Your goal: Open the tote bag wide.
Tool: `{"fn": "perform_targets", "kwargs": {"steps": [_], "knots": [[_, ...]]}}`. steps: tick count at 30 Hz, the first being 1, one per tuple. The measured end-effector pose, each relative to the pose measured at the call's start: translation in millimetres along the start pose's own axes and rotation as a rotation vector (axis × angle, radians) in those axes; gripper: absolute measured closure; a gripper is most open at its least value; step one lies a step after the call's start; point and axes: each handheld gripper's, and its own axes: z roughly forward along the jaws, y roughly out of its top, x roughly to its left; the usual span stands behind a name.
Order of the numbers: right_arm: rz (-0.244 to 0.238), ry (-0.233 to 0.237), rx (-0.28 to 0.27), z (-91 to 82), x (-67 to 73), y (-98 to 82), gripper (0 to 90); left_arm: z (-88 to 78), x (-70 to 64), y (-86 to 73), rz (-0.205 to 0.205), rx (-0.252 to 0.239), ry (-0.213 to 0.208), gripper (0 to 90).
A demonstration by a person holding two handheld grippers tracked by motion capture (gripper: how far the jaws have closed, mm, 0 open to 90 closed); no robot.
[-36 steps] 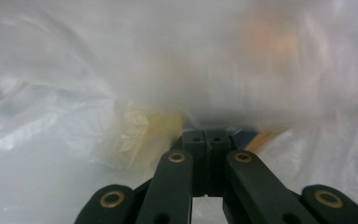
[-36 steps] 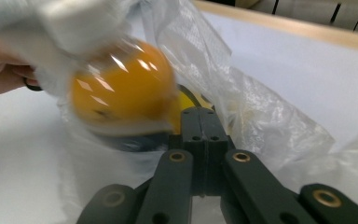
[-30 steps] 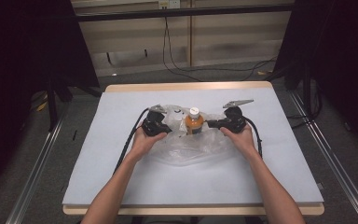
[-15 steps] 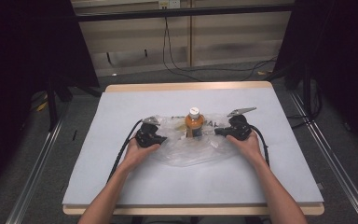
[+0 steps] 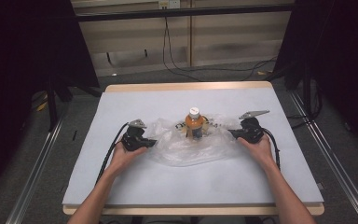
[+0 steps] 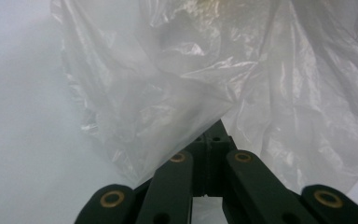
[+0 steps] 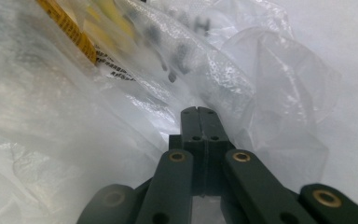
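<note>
1. A table [image 5: 121,186] covered with a pale sheet stands on a grey floor, with dark curtains at both sides and cables trailing behind it.
2. Nearest the camera, two forearms come in from the bottom edge, each hand gripping a black tool.
3. The left gripper [image 5: 150,143] has its jaws pressed together, pinching the left edge of a clear plastic bag [image 5: 186,149]; the film drapes over the jaw tips in the left gripper view.
4. The right gripper [image 5: 232,133] has its jaws closed on the bag's right edge.
5. The bag lies crumpled and spread between the two grippers.
6. Farther back, an orange bottle [image 5: 194,125] with a white cap stands upright at the bag's rear middle.
</note>
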Motion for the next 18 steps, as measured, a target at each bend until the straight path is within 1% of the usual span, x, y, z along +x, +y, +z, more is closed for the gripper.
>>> {"fn": "perform_targets", "kwargs": {"steps": [1,2,3,4,5,6,7,8,9,10,11,12,13,14,15,16,17,18], "knots": [[0.000,0.000,0.000,0.0,0.0,0.0,90.0,-0.7,-2.1,0.7,0.015,0.010,0.012,90.0],[-0.001,0.006,-0.005,0.5,1.0,0.7,90.0,-1.5,-2.9,1.1,0.015,-0.002,0.007,90.0],[0.000,0.022,-0.025,-0.4,3.1,3.1,90.0,-3.5,-3.8,1.9,0.008,-0.017,0.007,90.0],[-0.005,0.027,-0.037,-1.1,4.5,4.7,90.0,-10.6,-4.2,4.7,0.005,-0.058,0.001,90.0],[-0.007,0.034,-0.045,-2.3,6.5,6.4,90.0,-14.9,-4.4,6.6,0.005,-0.078,0.005,90.0],[-0.007,0.034,-0.045,-2.3,6.5,6.4,90.0,-14.9,-4.4,6.6,0.005,-0.078,0.005,90.0],[-0.015,0.043,-0.059,-5.7,10.0,9.6,90.0,-19.6,-5.1,8.0,0.005,-0.094,0.007,90.0],[-0.015,0.051,-0.069,-7.9,11.4,11.3,90.0,-28.6,-5.8,9.4,0.000,-0.131,0.004,90.0],[-0.015,0.051,-0.069,-7.9,11.4,11.3,90.0,-28.6,-5.8,9.4,0.000,-0.131,0.004,90.0],[-0.013,0.059,-0.080,-10.0,12.9,13.1,90.0,-32.8,-5.7,9.4,-0.003,-0.147,0.000,90.0],[-0.014,0.068,-0.106,-14.6,15.8,16.7,90.0,-39.5,-6.8,9.9,-0.008,-0.166,0.006,90.0],[-0.012,0.077,-0.118,-16.4,17.3,18.3,90.0,-39.5,-6.8,9.9,-0.008,-0.166,0.006,90.0],[-0.012,0.077,-0.118,-16.4,17.3,18.3,90.0,-42.9,-7.8,10.2,-0.012,-0.176,0.010,90.0],[-0.019,0.087,-0.129,-19.1,21.5,21.8,90.0,-45.9,-9.7,11.2,-0.009,-0.188,0.006,90.0],[-0.019,0.087,-0.129,-19.1,21.5,21.8,90.0,-48.1,-12.2,13.1,0.000,-0.196,0.002,90.0],[-0.034,0.094,-0.134,-20.9,26.2,25.7,90.0,-50.8,-18.1,18.5,0.020,-0.196,0.000,90.0],[-0.034,0.094,-0.134,-20.9,26.2,25.7,90.0,-50.8,-18.1,18.5,0.020,-0.196,0.000,90.0],[-0.046,0.100,-0.135,-22.4,29.9,29.4,90.0,-51.8,-24.3,25.0,0.036,-0.199,-0.007,90.0]]}}
